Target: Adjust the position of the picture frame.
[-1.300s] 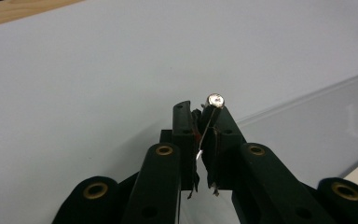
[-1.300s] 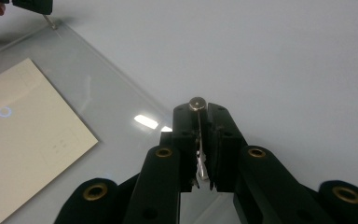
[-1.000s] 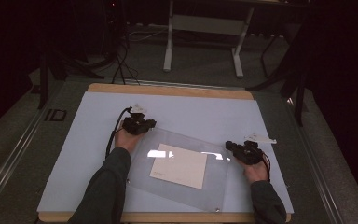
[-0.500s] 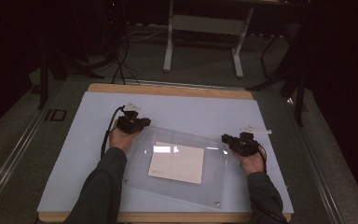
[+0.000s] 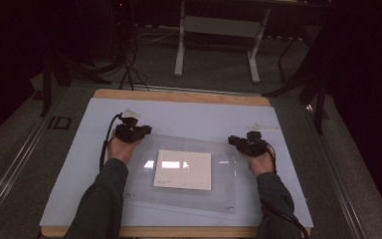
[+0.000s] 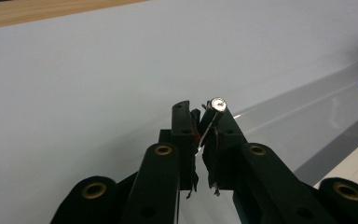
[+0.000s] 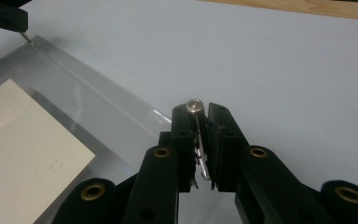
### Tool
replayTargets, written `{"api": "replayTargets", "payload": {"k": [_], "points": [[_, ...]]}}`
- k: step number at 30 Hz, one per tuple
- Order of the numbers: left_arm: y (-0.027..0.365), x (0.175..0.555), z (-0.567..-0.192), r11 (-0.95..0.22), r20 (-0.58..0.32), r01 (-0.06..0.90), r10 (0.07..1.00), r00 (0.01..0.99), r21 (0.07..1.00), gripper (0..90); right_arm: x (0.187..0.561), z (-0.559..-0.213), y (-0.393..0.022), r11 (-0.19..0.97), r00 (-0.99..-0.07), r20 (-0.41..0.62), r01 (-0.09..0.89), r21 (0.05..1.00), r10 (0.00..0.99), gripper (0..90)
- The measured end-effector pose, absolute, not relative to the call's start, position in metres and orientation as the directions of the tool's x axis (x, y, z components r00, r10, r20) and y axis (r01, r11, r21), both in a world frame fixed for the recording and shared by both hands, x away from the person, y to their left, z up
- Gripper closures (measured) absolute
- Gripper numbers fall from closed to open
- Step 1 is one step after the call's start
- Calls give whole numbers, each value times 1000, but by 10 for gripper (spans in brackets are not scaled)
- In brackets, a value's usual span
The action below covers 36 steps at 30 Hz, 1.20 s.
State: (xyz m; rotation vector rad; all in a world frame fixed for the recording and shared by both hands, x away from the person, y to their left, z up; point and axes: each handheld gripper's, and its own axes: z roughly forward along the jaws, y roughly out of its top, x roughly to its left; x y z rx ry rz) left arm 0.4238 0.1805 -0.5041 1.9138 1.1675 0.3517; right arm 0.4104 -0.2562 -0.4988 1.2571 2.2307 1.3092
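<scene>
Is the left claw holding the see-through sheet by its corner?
Yes, the left claw is shut on the far corner of the see-through sheet, right at its shiny corner screw.

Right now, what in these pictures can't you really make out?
- Print on the paper sheet: too small in the high view, cut off in both gripper views.
- Clear panel's corner under the left tongs: the jaws cover it.
- Same under the right tongs.
</scene>
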Motion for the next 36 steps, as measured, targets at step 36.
{"api": "replayTargets", "payload": {"k": [36], "points": [[195, 421, -522, -152, -190, 636, 880, 436, 757, 820, 457, -521, -229, 210, -559, 219, 602, 771, 800, 812]]}}
